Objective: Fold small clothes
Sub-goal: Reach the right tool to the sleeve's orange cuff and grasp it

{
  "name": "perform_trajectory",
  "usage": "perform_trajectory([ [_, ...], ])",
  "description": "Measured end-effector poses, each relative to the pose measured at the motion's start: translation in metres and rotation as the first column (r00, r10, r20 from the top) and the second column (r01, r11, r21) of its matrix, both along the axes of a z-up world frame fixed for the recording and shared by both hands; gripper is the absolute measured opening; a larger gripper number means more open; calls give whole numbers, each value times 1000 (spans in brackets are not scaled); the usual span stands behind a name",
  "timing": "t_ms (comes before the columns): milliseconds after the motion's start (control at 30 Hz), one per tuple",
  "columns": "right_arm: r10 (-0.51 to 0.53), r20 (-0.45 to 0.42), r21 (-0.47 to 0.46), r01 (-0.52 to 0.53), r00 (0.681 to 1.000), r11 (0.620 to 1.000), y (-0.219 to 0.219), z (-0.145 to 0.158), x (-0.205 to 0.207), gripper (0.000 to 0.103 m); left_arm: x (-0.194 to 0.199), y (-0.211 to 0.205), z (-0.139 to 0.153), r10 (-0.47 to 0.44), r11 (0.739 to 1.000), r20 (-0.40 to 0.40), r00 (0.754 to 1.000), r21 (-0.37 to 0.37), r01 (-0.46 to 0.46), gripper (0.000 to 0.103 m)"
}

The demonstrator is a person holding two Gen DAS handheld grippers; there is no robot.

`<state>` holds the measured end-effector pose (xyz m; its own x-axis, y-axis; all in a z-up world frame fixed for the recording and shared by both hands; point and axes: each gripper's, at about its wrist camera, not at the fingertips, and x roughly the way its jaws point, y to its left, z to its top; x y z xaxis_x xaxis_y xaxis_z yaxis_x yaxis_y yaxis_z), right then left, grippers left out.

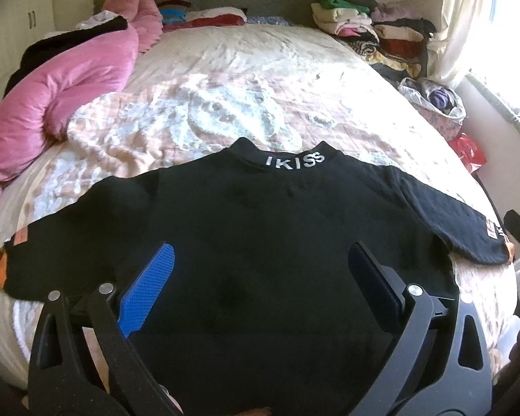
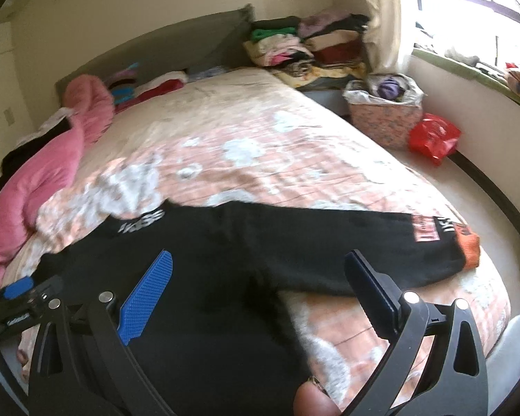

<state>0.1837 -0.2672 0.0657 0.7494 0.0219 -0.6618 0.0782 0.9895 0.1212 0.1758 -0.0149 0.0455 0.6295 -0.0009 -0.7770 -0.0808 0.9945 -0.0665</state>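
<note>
The black top (image 1: 260,228) is lying spread out flat on the bed (image 1: 246,79), near its foot end, with the collar lettered "IKISS" (image 1: 294,158) pointing toward the headboard and both sleeves stretched out to the sides. The right sleeve (image 2: 346,242) is reaching toward the bed's edge, its orange cuff (image 2: 469,248) showing in the right wrist view; the left sleeve (image 1: 45,246) is ending in an orange cuff as well. No part of the garment is looking folded yet: the body is lying in one layer and neither sleeve is turned in.

The left claw (image 1: 260,277) is hovering over the middle of the top's body with its jaws standing wide apart and nothing between them. The right claw (image 2: 256,280) is hanging over the right side of the top, near where the sleeve meets the body, its jaws also wide apart and empty.

Judging from this, the spreading-out is looking done and the folding itself is looking not yet begun: sleeves inward, then the body doubled over, are all seeming left to do. Stacks of folded clothes (image 1: 374,31) are sitting at the far corner of the bed, which may be where the finished piece is going, though that is only a guess
</note>
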Motion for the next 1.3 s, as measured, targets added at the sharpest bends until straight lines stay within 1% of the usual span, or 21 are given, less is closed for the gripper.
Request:
perform_trajectory([
  [200, -128, -21, 1, 128, 992, 992, -46, -13, 14, 99, 22, -16, -8, -21, 1000, -22, 1000, 1, 21, 94],
  [333, -226, -56, 24, 227, 973, 974, -84, -30, 23, 99, 34, -30, -14, -53, 999, -40, 998, -9, 52, 94],
  [467, -302, -97, 60, 308, 949, 949, -118, -47, 27, 99, 44, -47, -21, -80, 997, -59, 995, 1, 80, 94],
  [600, -377, -115, 31, 383, 919, 923, -143, -60, 29, 99, 55, -67, -30, -110, 994, -82, 991, 8, 111, 94],
  [700, -410, -140, 60, 421, 901, 905, -160, -69, 28, 99, 61, -81, -37, -138, 990, -99, 985, 9, 140, 94],
  [833, -465, -189, 75, 485, 865, 871, -184, -84, 28, 99, 70, -100, -44, -168, 985, -103, 980, 30, 172, 94],
  [933, -485, -230, 94, 515, 844, 852, -197, -98, 29, 99, 77, -109, -49, -180, 983, -113, 977, 24, 184, 94],
  [1067, -490, -266, 132, 535, 830, 834, -210, -113, 30, 99, 83, -119, -56, -195, 980, -122, 973, 27, 199, 94],
  [1133, -493, -276, 136, 541, 825, 830, -216, -120, 33, 99, 85, -123, -60, -200, 978, -130, 971, 27, 205, 94],
  [1233, -492, -273, 139, 540, 827, 830, -222, -124, 38, 99, 91, -128, -68, -197, 978, -146, 969, 34, 204, 94],
  [1300, -488, -272, 141, 536, 829, 832, -226, -126, 41, 99, 94, -130, -73, -199, 978, -157, 967, 24, 205, 94],
])
